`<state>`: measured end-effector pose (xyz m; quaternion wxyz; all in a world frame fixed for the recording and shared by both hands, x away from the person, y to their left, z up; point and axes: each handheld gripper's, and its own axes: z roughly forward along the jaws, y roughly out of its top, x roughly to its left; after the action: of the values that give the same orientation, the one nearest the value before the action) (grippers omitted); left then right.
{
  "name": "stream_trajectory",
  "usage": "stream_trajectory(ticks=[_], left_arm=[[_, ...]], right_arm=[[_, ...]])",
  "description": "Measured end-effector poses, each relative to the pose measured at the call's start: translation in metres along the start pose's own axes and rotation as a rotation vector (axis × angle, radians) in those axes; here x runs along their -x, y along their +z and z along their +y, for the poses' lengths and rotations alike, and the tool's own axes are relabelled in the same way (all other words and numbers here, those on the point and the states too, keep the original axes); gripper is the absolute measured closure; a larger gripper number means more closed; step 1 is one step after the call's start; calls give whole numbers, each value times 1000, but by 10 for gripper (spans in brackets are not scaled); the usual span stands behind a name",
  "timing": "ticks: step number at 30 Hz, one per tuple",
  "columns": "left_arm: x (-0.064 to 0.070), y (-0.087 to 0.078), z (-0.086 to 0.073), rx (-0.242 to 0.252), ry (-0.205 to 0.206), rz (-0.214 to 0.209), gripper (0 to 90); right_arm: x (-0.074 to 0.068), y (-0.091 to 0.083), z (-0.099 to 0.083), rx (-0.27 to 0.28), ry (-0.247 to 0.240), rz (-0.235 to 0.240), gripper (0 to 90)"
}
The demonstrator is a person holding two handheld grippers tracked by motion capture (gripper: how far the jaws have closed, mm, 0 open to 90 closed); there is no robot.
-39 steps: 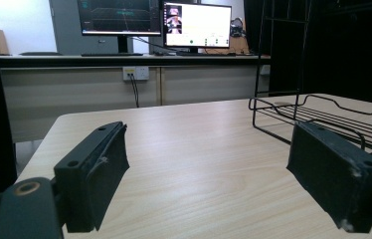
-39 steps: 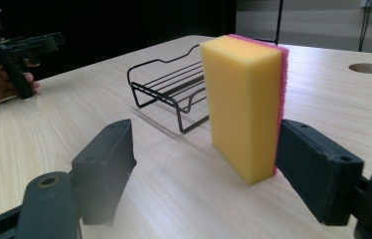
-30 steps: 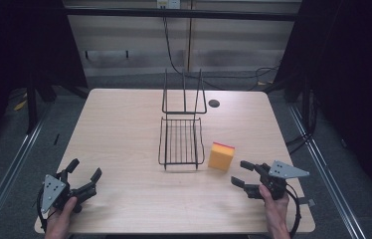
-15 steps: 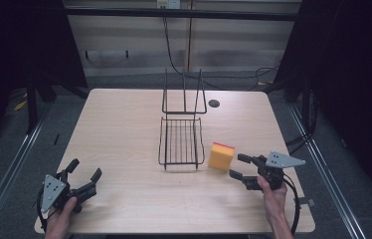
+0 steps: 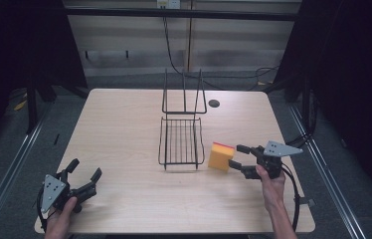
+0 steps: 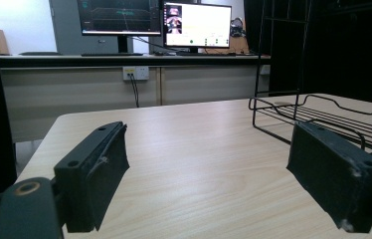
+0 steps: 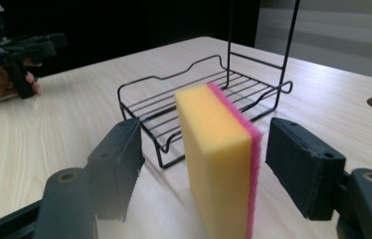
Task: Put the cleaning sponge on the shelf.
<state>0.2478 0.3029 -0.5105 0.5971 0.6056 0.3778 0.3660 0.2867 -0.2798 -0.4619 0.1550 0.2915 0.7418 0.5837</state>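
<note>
A yellow sponge with a pink backing [image 5: 221, 156] [image 7: 221, 154] stands on edge on the table, just right of the black wire rack [image 5: 181, 141] [image 7: 194, 99]. My right gripper [image 5: 237, 159] [image 7: 214, 172] is open, its jaws on either side of the sponge without touching it. At the table's front left my left gripper [image 5: 84, 172] [image 6: 209, 174] is open and empty, low over the wood, pointing towards the rack [image 6: 323, 117].
The light wood table [image 5: 124, 124] has a round cable hole [image 5: 214, 103] behind the rack. A tall wire frame [image 5: 184, 94] rises at the rack's far end. Monitors [image 6: 154, 22] stand on a desk beyond the table.
My right gripper has moved left up to the sponge, so its open jaws now straddle it. The left gripper has stayed in place.
</note>
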Motion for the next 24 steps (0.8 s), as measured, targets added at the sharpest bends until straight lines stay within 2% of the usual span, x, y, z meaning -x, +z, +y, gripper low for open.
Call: stream_trajectory(ticks=[3, 8, 10, 19, 24], left_arm=[[0, 0, 0, 2, 0, 0, 156], [0, 0, 0, 0, 0, 0, 156], [0, 0, 0, 0, 0, 0, 156], [0, 0, 0, 0, 0, 0, 156], [0, 0, 0, 0, 0, 0, 156]], right_arm=[[5, 1, 1, 0, 13, -7, 303], [10, 5, 4, -15, 2, 12, 303], [13, 8, 5, -2, 7, 18, 304], [19, 19, -1, -12, 19, 40, 321], [19, 27, 2, -29, -6, 53, 332]])
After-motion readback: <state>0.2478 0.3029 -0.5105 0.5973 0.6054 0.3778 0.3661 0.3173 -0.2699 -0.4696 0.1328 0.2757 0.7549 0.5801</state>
